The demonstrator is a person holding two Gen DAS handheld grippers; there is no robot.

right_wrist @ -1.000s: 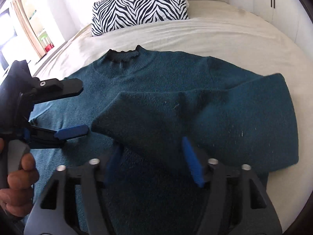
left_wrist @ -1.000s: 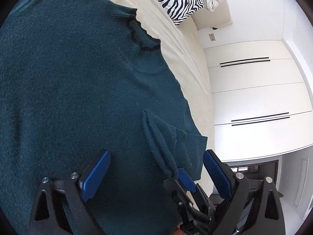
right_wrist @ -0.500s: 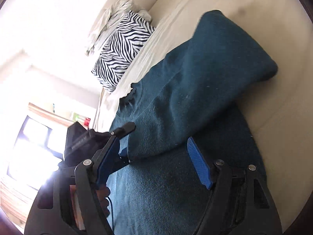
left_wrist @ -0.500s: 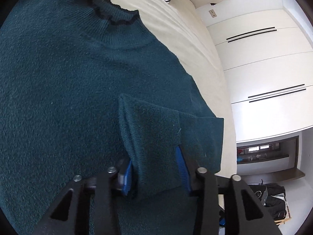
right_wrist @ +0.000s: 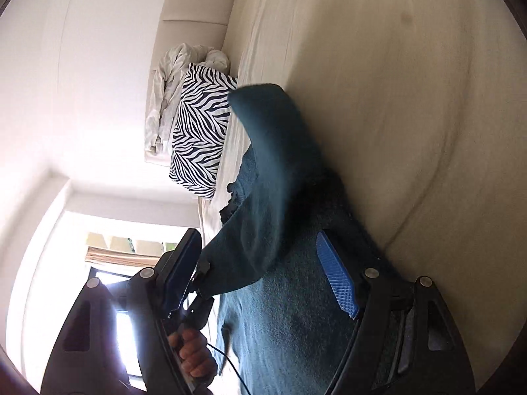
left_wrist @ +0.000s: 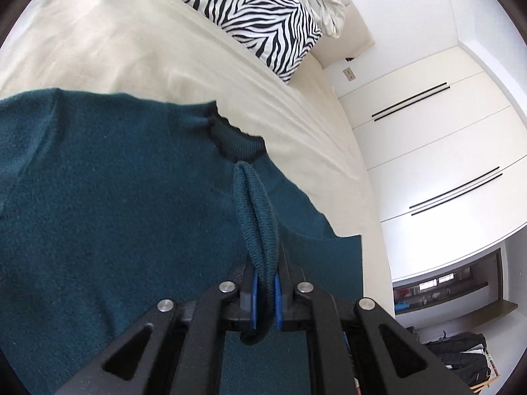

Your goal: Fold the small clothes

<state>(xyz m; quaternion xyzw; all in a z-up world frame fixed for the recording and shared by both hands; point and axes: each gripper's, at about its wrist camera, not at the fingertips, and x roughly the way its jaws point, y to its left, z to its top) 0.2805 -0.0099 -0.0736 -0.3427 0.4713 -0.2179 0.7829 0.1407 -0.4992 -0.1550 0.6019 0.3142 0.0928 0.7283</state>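
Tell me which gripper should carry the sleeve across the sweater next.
Left. The left gripper is already shut on the sleeve cuff, lifted above the sweater. The right gripper is open and holds nothing.

Cream bed [left_wrist: 138, 49], teal sweater [left_wrist: 115, 197] spread on it, zebra-print pillow [left_wrist: 257, 10] at its head

Teal sweater [left_wrist: 115, 204], sleeve lifted
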